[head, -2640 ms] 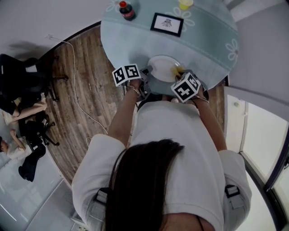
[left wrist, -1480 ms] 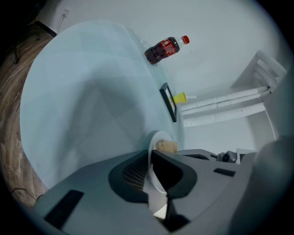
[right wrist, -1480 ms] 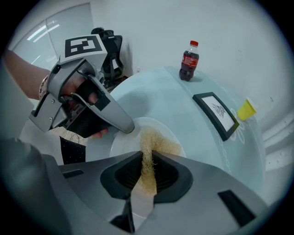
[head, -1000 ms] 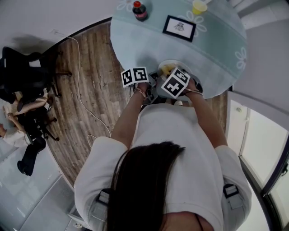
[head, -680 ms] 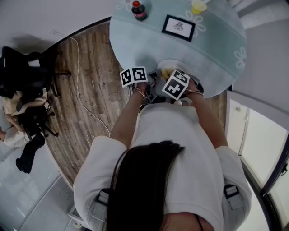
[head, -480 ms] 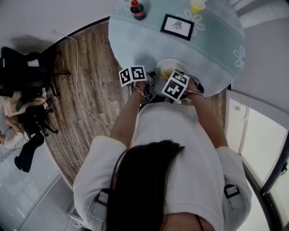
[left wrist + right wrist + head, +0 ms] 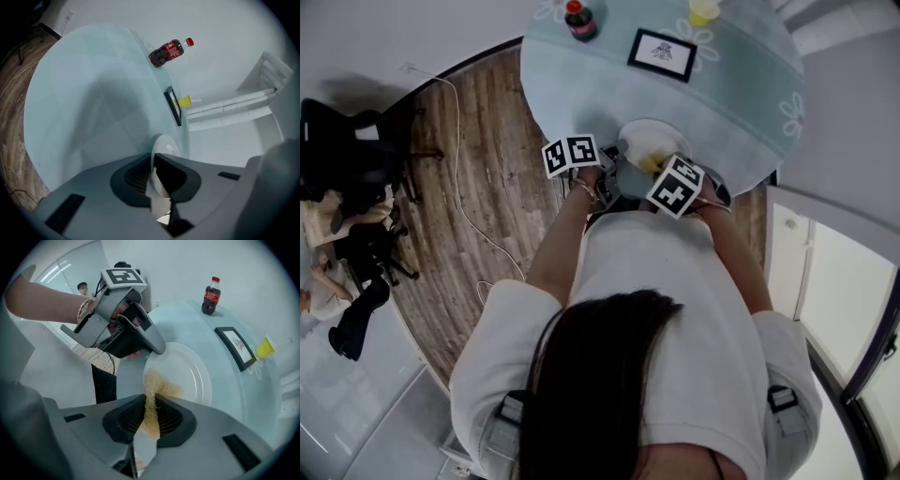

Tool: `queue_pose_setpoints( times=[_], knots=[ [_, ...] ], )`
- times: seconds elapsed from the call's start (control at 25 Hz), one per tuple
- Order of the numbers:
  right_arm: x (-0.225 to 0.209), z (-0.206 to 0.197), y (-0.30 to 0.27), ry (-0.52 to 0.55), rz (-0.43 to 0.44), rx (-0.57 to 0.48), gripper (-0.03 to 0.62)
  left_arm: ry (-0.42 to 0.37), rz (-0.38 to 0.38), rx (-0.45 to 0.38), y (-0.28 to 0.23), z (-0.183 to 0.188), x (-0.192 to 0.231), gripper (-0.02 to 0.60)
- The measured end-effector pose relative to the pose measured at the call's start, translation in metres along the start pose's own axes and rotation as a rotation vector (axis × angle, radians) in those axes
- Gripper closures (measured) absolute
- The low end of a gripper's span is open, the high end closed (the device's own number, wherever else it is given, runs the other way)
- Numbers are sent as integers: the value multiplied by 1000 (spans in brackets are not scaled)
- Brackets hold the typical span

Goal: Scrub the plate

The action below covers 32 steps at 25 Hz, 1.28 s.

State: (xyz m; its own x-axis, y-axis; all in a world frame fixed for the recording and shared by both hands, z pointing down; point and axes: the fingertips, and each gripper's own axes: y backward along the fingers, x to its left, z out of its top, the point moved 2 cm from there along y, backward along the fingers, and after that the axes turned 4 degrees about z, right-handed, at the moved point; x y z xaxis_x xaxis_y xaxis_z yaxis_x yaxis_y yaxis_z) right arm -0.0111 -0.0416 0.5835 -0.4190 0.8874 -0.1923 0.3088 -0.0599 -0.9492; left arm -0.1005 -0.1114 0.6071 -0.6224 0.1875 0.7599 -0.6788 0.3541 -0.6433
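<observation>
Two grippers meet at the plate (image 7: 651, 139), which sits on the near edge of a round table (image 7: 600, 89) with a pale blue cloth. The left gripper (image 7: 153, 163) has its jaws nearly together, pinched on the plate's rim; in its own view the white rim runs edge-on between the pads. From the head view that grip is on the plate's left side. The right gripper (image 7: 151, 401) points steeply down with its jaws narrow, clamped on a thin yellowish pad (image 7: 151, 380). The pad's free end lies on the plate's inner surface, near the left gripper's tips. The rest of the plate looks plain white.

Farther back on the table stand a cola bottle (image 7: 577, 19) at the left and a yellow cup (image 7: 703, 9) at the right, with a black frame (image 7: 661, 54) between them. All three are well apart from the plate. A wooden floor (image 7: 478, 187) shows to the table's left.
</observation>
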Motion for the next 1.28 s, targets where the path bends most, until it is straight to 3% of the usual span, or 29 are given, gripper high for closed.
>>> queue_pose_setpoints(
  times=[0.52,0.72,0.96,1.28],
  knots=[
    [-20,-44,17,-166,-84,-69,526,18,11,-8,-1,-1,1,543],
    [-38,-47,23,-219,-166,-98,526,19,10,-18,0,-1,1,543],
    [-60,-31,22,-221,-224,-111,526,22,1,-12,-1,0,1,543],
    [-71,13,11,-167,-231,-123,526,17,-8,0,-1,-1,0,543]
  ],
)
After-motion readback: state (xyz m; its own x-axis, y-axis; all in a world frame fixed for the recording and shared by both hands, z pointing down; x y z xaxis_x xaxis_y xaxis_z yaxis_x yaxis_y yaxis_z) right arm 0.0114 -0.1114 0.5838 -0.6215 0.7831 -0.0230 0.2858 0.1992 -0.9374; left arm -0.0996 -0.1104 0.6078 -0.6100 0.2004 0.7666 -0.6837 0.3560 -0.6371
